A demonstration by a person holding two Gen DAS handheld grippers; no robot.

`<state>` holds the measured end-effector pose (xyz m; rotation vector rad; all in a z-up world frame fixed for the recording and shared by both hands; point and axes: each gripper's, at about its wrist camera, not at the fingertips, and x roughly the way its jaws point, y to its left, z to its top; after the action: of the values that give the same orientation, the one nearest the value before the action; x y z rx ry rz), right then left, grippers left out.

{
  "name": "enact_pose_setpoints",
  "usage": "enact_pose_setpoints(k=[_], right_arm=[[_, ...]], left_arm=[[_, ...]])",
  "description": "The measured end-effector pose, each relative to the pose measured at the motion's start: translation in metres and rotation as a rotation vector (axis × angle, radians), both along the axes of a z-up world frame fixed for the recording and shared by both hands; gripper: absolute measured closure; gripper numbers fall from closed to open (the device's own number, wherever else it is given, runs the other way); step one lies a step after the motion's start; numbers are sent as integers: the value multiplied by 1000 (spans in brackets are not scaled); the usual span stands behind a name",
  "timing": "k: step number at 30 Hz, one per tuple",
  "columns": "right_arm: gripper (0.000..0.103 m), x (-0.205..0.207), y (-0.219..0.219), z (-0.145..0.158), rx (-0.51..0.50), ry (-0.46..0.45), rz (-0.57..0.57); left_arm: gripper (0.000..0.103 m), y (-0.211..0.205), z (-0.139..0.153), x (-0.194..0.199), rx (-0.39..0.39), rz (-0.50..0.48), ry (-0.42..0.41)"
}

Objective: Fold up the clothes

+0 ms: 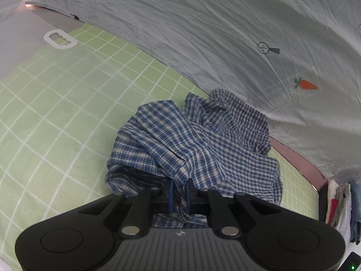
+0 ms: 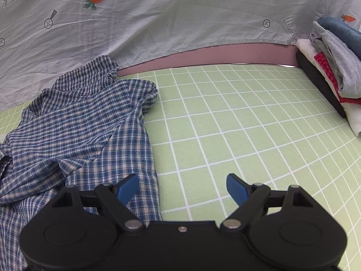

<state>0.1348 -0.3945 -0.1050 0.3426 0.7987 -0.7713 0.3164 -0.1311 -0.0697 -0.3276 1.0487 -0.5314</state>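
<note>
Left tongs (image 1: 179,192) are pinching a bunched fold of the plaid shirt (image 1: 191,140); the cloth is sitting between the nearly closed blue pads and trailing back under the jaws. Right tongs (image 2: 182,188) are hanging wide with nothing between the pads, the left pad over the shirt's near edge, the right pad over bare green grid sheet (image 2: 237,124).

I am noting the shirt as crumpled, lying toward the far edge of the grid sheet and touching the grey printed cloth (image 1: 203,33) draped behind it. A stack of folded clothes (image 2: 327,67) is sitting at the far right corner.

Step in hand, as I judge it: lifting and spreading, no fold yet made. Next move is calling for the right tongs to close on a second point of the hem, then both pulling apart to flatten the shirt.
</note>
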Motion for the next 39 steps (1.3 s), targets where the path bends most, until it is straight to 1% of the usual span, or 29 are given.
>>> enact_pose_setpoints(k=[3,6,10,13,16,18,22,26,29,30,31,32,33,34,35,36,37,39], right_arm=[[18,-11,6,11,-15,-25,-2],[18,-28,14,25,-33,-55,-3],[18,-60,29,40,-46,-89,14],[18,-84,43,46,-45,-107,48],[18,-105,55,48,-20,-131,104],[18,-118,62,48,36,-170,158],[18,-138,76,41,218,-265,234],[21,-149,90,29,348,-292,282],[24,-159,93,20,474,-347,288],[26,-162,94,18,509,-359,290],[34,-164,96,15,530,-361,296],[46,-166,98,13,551,-363,301],[53,-169,100,11,570,-368,307],[63,-173,102,9,587,-377,313],[80,-176,103,8,600,-386,318],[89,-180,105,8,609,-394,320],[95,-184,107,9,608,-399,323],[97,-192,112,14,578,-400,332]], left_arm=[[92,-6,19,-26,-23,-77,-34],[92,-8,32,-59,-55,-153,-17],[93,-6,25,-105,-96,-217,87],[93,-2,10,-137,-82,-250,161],[94,3,-1,-163,-48,-258,202],[94,7,-4,-177,-28,-260,211],[94,16,-1,-197,-21,-255,194],[94,24,1,-213,-23,-246,188],[94,30,2,-224,-21,-249,187],[94,32,2,-228,-20,-254,188],[94,34,1,-231,-16,-257,187],[94,35,0,-234,-9,-259,188],[94,35,0,-237,-2,-263,190],[94,35,-1,-240,4,-268,191],[94,37,-1,-243,5,-273,193],[94,38,-2,-246,6,-278,194],[94,39,-2,-248,8,-284,194],[94,40,-2,-252,16,-295,190]])
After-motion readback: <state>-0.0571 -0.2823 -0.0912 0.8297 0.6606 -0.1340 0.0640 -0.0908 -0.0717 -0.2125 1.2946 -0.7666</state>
